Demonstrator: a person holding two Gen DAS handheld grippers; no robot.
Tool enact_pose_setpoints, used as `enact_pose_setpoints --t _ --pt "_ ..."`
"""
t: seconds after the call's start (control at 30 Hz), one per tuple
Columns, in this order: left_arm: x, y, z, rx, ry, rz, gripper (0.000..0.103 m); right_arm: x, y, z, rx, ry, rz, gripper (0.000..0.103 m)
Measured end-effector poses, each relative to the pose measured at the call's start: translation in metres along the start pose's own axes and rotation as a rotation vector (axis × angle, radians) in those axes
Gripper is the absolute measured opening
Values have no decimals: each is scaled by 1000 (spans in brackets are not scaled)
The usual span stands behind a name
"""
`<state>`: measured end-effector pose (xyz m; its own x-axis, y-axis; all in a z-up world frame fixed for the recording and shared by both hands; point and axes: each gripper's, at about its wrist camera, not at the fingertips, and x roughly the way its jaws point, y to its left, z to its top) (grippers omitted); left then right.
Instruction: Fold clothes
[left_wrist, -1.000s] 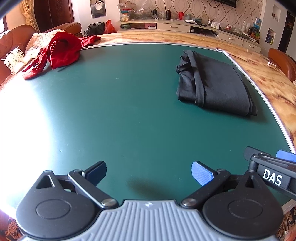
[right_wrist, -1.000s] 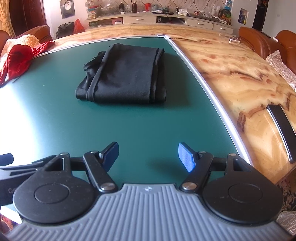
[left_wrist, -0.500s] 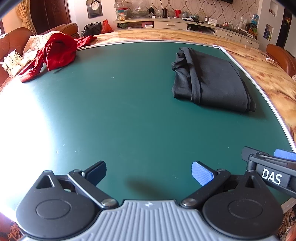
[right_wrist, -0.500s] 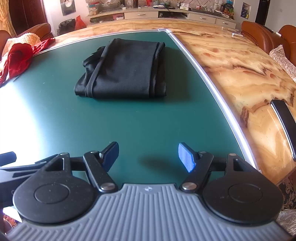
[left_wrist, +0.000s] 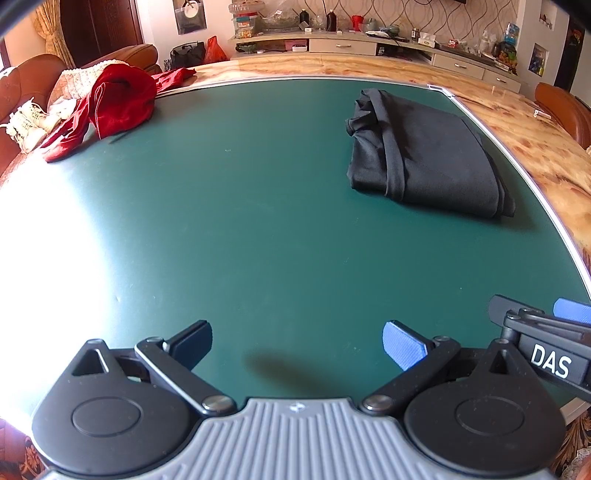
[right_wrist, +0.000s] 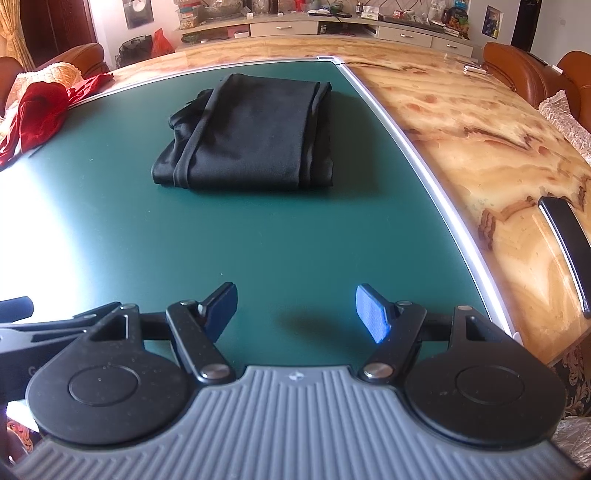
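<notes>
Black garment (right_wrist: 251, 133) nearer, red cloth (right_wrist: 37, 114) cropped

The worktop (right_wrist: 480, 155) is glossy, marble-patterned stone; its green mat (left_wrist: 258, 229) looks matt. The black garment (right_wrist: 251, 136) is smooth cloth, the red garment (left_wrist: 118, 103) velvety.

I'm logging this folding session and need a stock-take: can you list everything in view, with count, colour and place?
black garment: one, black, folded, far right of the mat
red garment: one, red, crumpled, mat's far left corner
cream fabric: one, cream, left of the red garment, off the mat
green mat: one, dark green, on the table
marble-pattern table: one, tan
dark flat object: one, black, table's right
left claw: one, open, empty
right claw: one, open, empty
</notes>
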<state>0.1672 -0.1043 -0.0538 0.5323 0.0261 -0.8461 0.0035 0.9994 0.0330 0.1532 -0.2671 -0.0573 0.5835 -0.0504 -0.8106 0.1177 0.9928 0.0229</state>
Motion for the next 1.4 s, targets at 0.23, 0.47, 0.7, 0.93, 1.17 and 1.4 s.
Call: enact_pose_setpoints --t 0.23,0.47,0.7,0.93,1.17,1.4 --pt "8 -1 -2 11 22 -29 102 7 -4 -2 10 6 9 79" --pt "11 0 -2 8 5 -24 103 13 0 -4 -13 -10 -2 79" --pt "13 0 -2 -1 -12 -16 103 16 0 -3 -20 -31 4 79" --pt "14 0 -1 -12 -20 -9 103 21 -7 -3 -5 -36 -9 97" --pt "14 0 -1 -22 -28 -3 103 24 -10 -4 -1 -40 -13 103" --pt "15 0 0 -28 -35 1 103 26 -13 -3 1 -34 -14 103"
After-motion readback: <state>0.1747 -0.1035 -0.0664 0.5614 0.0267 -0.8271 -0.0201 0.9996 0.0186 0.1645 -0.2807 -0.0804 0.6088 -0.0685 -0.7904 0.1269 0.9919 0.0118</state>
